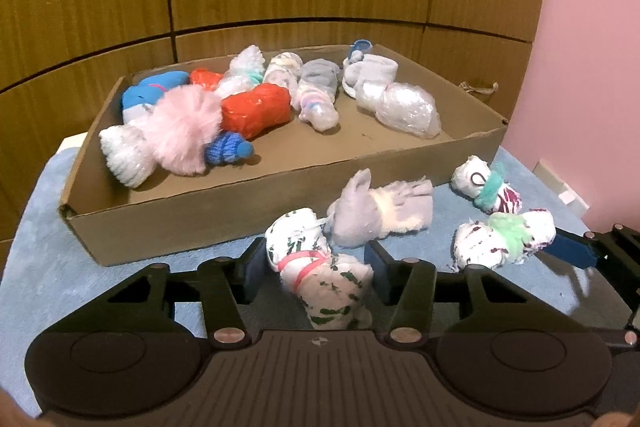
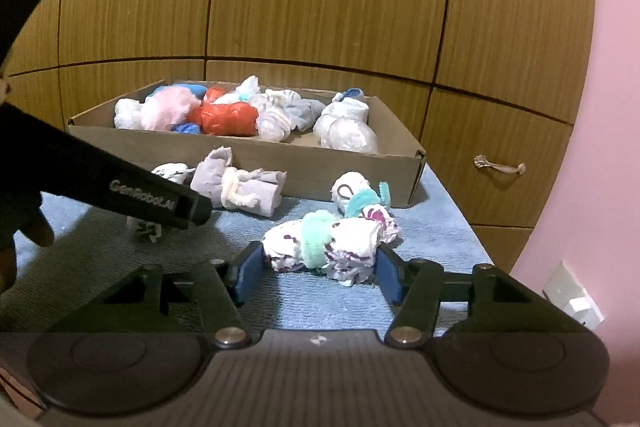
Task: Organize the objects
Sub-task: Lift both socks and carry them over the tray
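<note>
On the blue cloth [image 1: 48,251] in the left wrist view, my left gripper [image 1: 318,267] is shut on a white sock roll with green marks and a pink band [image 1: 320,275]; both pads touch its sides. My right gripper [image 2: 318,269] is shut on a white roll with purple marks and a fuzzy green band [image 2: 332,243], also seen as the roll [image 1: 504,239] from the left. A lavender roll [image 1: 380,211] and another white roll with a teal band [image 1: 486,187] lie loose in front of the cardboard box [image 1: 240,211], which holds several wrapped rolls.
Wooden cupboard panels [image 2: 320,7] stand behind the box, with a drawer handle [image 2: 499,166] at the right. A pink wall [image 2: 600,147] with a socket [image 2: 576,299] lies to the right. The left gripper's black body [image 2: 160,203] crosses the right wrist view.
</note>
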The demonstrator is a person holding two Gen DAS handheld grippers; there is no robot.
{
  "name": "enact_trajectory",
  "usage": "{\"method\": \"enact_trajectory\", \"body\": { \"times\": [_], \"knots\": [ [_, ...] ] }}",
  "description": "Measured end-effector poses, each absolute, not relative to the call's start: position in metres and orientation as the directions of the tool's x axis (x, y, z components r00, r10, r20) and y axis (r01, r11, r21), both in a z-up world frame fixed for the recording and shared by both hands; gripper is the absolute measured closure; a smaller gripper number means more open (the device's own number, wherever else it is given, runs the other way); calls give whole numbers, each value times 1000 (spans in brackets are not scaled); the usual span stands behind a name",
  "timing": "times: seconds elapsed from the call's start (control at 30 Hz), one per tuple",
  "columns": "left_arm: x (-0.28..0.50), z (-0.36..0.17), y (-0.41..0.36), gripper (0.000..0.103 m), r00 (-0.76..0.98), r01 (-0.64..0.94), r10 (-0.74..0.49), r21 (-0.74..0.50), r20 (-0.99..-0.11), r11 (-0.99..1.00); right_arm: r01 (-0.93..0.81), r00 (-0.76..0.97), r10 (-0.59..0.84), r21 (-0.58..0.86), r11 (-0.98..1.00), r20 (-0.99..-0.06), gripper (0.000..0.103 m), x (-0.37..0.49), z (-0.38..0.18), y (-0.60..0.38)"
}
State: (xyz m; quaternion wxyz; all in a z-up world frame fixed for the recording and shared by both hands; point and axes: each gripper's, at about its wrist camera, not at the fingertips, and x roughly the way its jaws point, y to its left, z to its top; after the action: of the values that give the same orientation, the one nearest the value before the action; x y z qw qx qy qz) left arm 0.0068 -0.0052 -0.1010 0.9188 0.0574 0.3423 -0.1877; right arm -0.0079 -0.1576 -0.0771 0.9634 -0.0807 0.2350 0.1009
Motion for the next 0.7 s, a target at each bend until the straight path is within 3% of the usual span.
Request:
{"method": "enact_trajectory", "body": {
  "times": [0.7],
  "knots": [
    [-19, -42, 28, 44, 751, 392, -308, 17, -584, 920, -306, 877, 270, -30, 951, -398, 48, -32, -28, -171]
  ]
}}
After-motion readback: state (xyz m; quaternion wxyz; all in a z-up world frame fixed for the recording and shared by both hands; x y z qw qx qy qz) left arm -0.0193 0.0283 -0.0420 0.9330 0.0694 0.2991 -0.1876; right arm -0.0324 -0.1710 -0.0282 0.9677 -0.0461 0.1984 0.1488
